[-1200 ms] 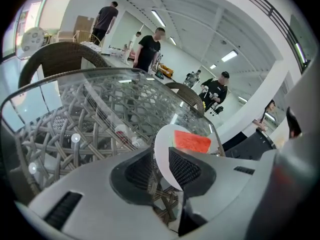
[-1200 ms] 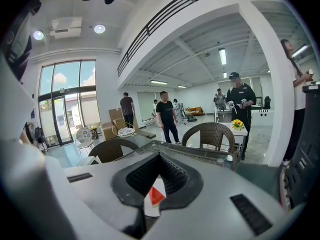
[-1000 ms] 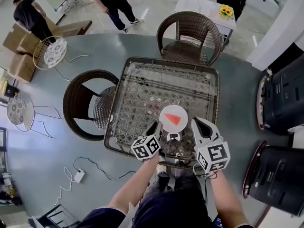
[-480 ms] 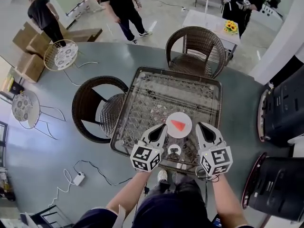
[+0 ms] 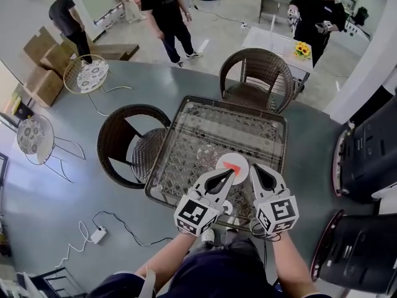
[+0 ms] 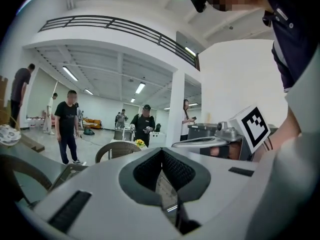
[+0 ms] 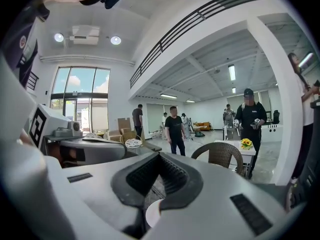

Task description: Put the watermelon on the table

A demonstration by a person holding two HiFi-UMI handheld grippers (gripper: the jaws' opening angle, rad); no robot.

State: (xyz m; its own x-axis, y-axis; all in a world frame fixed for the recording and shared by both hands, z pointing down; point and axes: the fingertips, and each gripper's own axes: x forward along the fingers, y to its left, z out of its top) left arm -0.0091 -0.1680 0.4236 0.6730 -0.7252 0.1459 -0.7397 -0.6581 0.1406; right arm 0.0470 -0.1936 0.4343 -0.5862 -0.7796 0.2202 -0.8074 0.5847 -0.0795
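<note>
Evidently our left gripper (image 5: pixel 228 174) and right gripper (image 5: pixel 255 169) were closed and empty. The watermelon (image 5: pixel 234 166) lay on its plate (image 5: pixel 223 161) upon the table (image 5: pixel 186 141) between their tips, so we judged one should open wide, then pinch gently.

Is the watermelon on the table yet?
Nearly done, it seems: the watermelon slice lies on a white plate on the wicker table. In hand: nothing clearly; the left hand-held gripper and right hand-held gripper look shut at the plate's edge. Left: drawing them away, if the plate truly rests there.
</note>
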